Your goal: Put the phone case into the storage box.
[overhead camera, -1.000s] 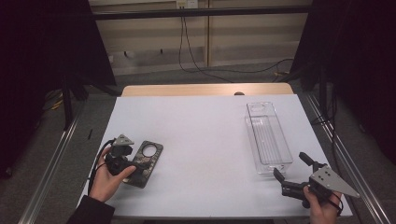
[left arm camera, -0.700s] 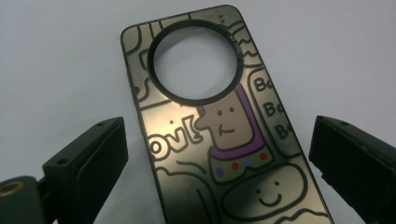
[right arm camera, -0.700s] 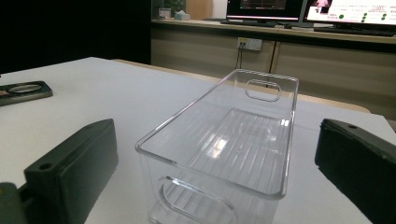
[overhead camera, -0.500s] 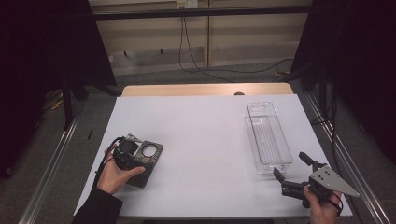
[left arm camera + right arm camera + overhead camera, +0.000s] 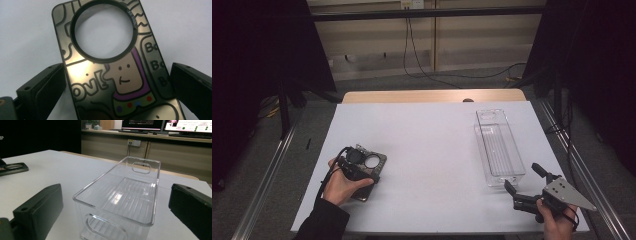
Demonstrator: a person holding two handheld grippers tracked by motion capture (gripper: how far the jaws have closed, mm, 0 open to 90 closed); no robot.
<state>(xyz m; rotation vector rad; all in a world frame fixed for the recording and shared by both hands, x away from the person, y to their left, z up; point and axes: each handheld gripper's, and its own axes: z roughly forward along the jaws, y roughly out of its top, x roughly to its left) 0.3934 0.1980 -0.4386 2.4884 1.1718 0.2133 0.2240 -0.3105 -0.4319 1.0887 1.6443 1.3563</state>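
Note:
A dark phone case (image 5: 125,82) printed with a cartoon figure and pierced by a round hole lies flat on the white table (image 5: 437,150). It rests near the table's left front in the high view, phone case (image 5: 380,164). My left gripper (image 5: 354,165) hovers right over it, open, with one jaw on each long side of the case, left gripper (image 5: 117,68). At the right front my right gripper (image 5: 522,176) stands open with nothing between its jaws. It points at the near end of a clear plastic bin (image 5: 481,145), right gripper (image 5: 117,187).
The clear bin (image 5: 110,173) is empty, runs lengthwise away from me and has cut-out handles at both ends. A wooden strip (image 5: 432,96) borders the table's far edge. Metal rails run along both sides, and cables lie on the floor beyond.
My left hand has moved right and brought its gripper from beside the phone case to directly over it. The right gripper has stayed in place.

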